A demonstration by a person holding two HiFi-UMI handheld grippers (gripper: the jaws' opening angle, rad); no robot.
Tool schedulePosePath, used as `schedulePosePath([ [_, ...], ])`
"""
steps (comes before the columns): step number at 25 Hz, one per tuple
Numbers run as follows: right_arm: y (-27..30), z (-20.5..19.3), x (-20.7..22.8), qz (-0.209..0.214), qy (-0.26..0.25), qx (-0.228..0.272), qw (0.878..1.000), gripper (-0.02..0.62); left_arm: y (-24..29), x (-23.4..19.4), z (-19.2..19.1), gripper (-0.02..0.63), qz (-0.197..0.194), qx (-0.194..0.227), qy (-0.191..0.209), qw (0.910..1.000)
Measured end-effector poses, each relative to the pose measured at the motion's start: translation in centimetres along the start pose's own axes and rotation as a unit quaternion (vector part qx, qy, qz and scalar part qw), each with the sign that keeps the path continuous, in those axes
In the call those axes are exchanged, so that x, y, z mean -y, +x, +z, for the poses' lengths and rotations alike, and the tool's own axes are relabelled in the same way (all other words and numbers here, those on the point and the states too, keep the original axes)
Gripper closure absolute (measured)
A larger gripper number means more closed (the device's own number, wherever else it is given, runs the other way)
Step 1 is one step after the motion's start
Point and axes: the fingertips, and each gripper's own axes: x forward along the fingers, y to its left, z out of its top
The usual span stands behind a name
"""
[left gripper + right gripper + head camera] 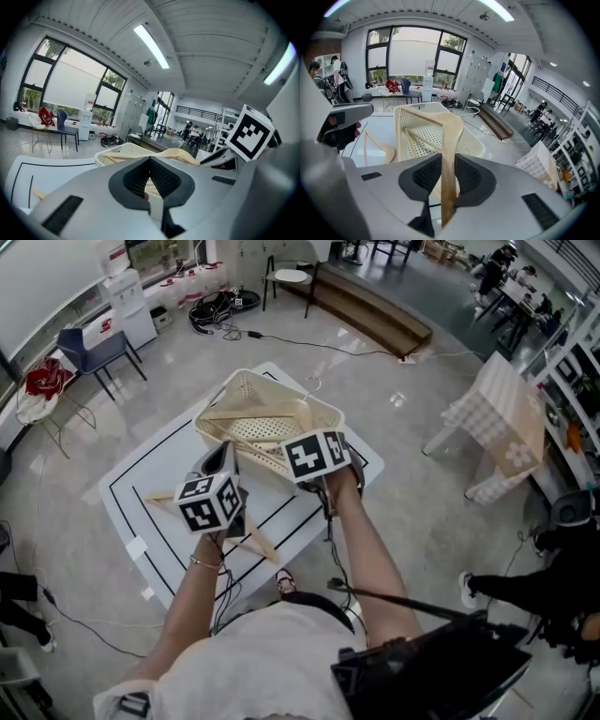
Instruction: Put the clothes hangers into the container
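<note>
My right gripper (447, 165) is shut on a pale wooden hanger (451, 131), which reaches up and over the cream perforated basket (474, 140). In the head view this hanger (253, 415) lies across the basket's (246, 377) open top, just ahead of the right marker cube. More hanger bars lie inside the basket. Another wooden hanger (258, 542) rests on the table below the left gripper (220, 465), also seen at the left of the right gripper view as hanger (377, 149). My left gripper (150, 161) has its jaw tips together with nothing between them, pointing toward the basket (117, 151).
The basket stands on a white table (141, 474) marked with black lines. On the floor around it are a blue chair (94, 348), a checkered-cloth table (502, 418), a wooden bench (370, 310) and a cable pile (216, 307). A person's shoe (466, 587) is at the right.
</note>
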Motion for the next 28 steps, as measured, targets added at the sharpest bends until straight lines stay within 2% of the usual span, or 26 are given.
schedulePosePath([
  [5,1.5,-0.1,0.6,0.015,-0.007,-0.034,0.999,0.502,1.2,1.0,-0.8,0.602,0.003,-0.008,-0.005,0.9999],
  [9,2.1,0.8,1.4,0.016,-0.025,-0.048,0.998,0.502,1.4,0.3,-1.2,0.602,0.019,-0.01,-0.014,0.9997],
  [20,4.0,2.5,-0.7,0.062,-0.004,-0.027,0.998,0.502,1.2,-1.8,-1.1,0.601,0.045,-0.014,-0.015,0.9988],
  [28,3.8,4.1,1.3,0.039,0.045,0.022,0.998,0.502,0.9,-2.1,-1.3,0.601,0.049,-0.024,-0.004,0.9985],
])
